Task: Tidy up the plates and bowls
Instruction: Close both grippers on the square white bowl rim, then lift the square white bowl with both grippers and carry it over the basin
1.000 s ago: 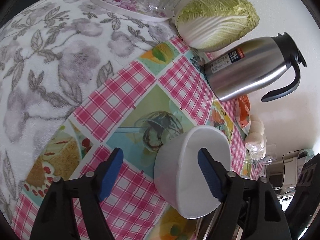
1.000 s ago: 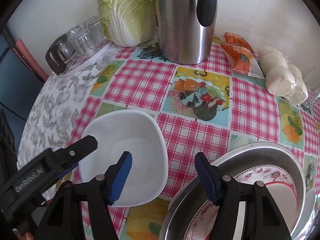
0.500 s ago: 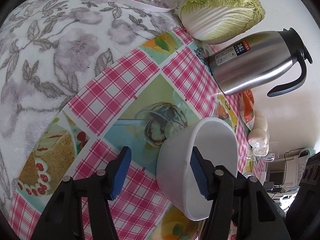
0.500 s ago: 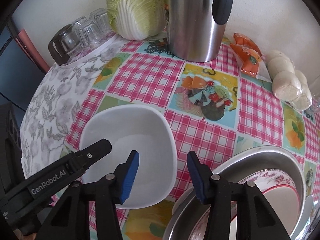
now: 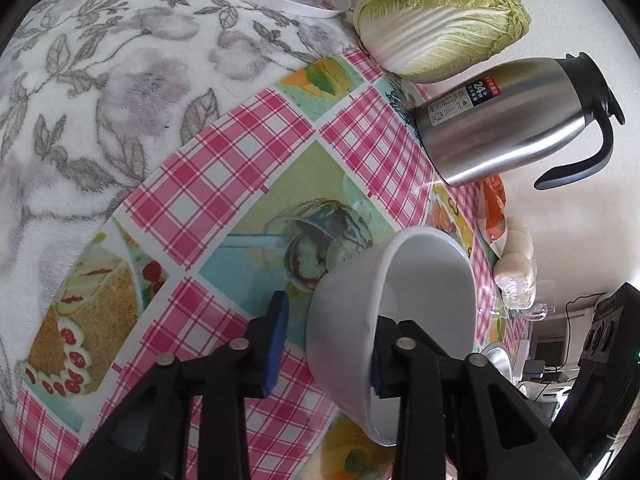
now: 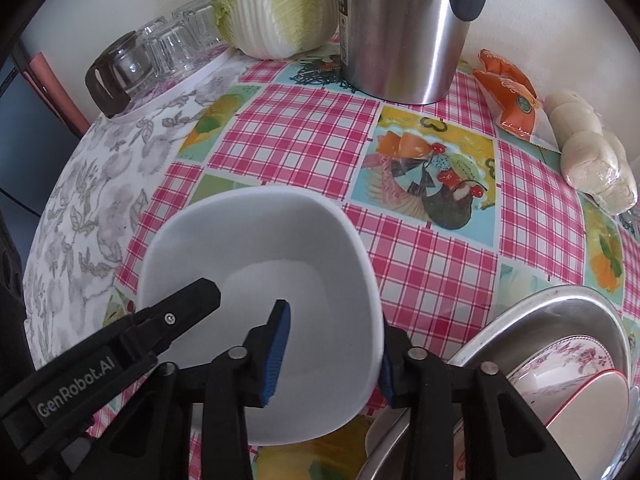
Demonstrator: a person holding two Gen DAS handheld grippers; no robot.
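A white square bowl [image 5: 432, 300] [image 6: 260, 248] stands on the checked tablecloth. My left gripper [image 5: 330, 320] straddles its left wall, one blue pad outside and one inside. The jaws are closing, and a thin strip of cloth still shows between the outer pad and the wall. My right gripper [image 6: 334, 320] straddles the opposite wall. Its jaws are closing too, with the inner pad [image 6: 278, 344] still clear of the wall. The left gripper's black finger [image 6: 176, 312] shows inside the bowl in the right wrist view. A metal basin [image 6: 560, 312] at lower right holds a floral plate [image 6: 568, 364].
A steel thermos jug [image 6: 400, 32] and a cabbage [image 6: 272, 4] stand at the back by the wall. Upturned glasses [image 6: 160, 52] sit on a tray at back left. Orange packets [image 6: 508, 92] and wrapped buns [image 6: 592, 160] lie at the right. A floral towel [image 5: 80, 100] covers the table's left.
Both grippers' jaws have narrowed around the bowl's opposite walls. The right gripper has come slightly lower over the bowl. The bowl stays in place.
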